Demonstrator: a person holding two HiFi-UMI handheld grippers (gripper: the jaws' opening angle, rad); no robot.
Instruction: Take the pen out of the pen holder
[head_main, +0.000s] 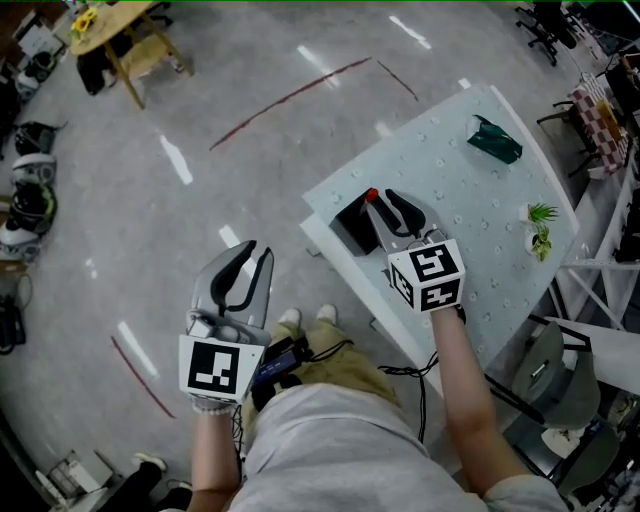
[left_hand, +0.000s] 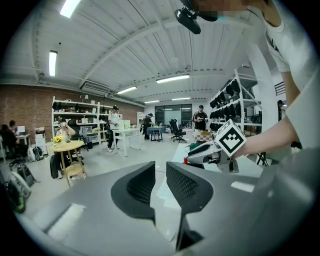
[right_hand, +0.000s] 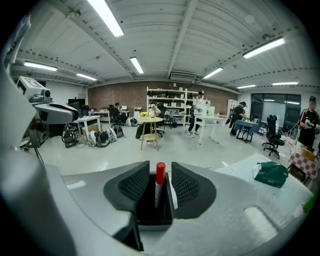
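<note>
A black pen holder (head_main: 352, 226) stands near the left corner of the white perforated table (head_main: 480, 240). A pen with a red cap (head_main: 372, 195) stands upright in it. My right gripper (head_main: 385, 212) reaches over the holder with one jaw on each side of the pen. In the right gripper view the pen (right_hand: 159, 186) rises from the holder (right_hand: 152, 214) between the jaws of the right gripper (right_hand: 160, 176), with a thin gap on both sides, so it is open. My left gripper (head_main: 246, 264) hangs over the floor left of the table, jaws narrowly parted and empty (left_hand: 160, 174).
A dark green bag (head_main: 494, 140) lies at the table's far side and a small green plant (head_main: 540, 228) at its right edge. A grey chair (head_main: 560, 378) stands to the right. A round wooden table (head_main: 112, 30) stands far off on the floor.
</note>
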